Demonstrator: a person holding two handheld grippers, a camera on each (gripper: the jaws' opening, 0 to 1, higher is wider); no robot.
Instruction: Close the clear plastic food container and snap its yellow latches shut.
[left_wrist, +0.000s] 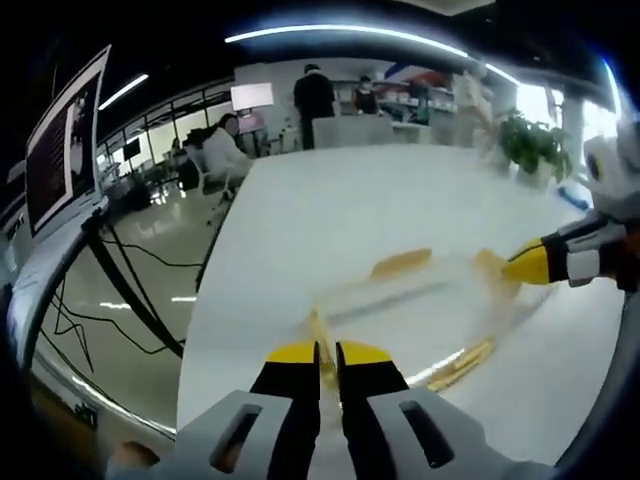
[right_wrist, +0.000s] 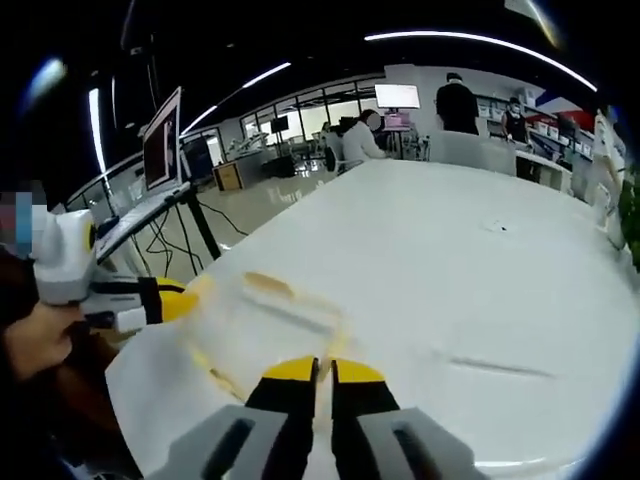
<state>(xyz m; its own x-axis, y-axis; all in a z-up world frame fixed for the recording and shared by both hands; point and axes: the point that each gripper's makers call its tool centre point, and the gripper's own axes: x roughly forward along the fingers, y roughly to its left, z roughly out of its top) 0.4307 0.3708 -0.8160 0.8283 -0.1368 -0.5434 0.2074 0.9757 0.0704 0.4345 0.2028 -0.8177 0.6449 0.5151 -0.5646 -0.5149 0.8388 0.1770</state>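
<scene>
The clear plastic container (left_wrist: 400, 305) lies low on the white table (left_wrist: 330, 210), blurred, with yellow latches on its sides. One latch (left_wrist: 400, 264) is on its far side and another (left_wrist: 462, 364) on the near right. My left gripper (left_wrist: 328, 352) is shut, its yellow tips against the near-end latch (left_wrist: 317, 332). From the right, my right gripper (left_wrist: 522, 264) comes in with its tip at the far-end latch (left_wrist: 489, 268). In the right gripper view the container (right_wrist: 275, 315) lies between my shut right gripper (right_wrist: 325, 370) and the left gripper (right_wrist: 172, 300).
The table's edge (left_wrist: 205, 300) falls off to a shiny floor with cables (left_wrist: 120, 300). A monitor on a stand (left_wrist: 65, 140) is at the left. A potted plant (left_wrist: 530, 145) stands at the table's far right. People (left_wrist: 313, 95) stand and sit beyond the far end.
</scene>
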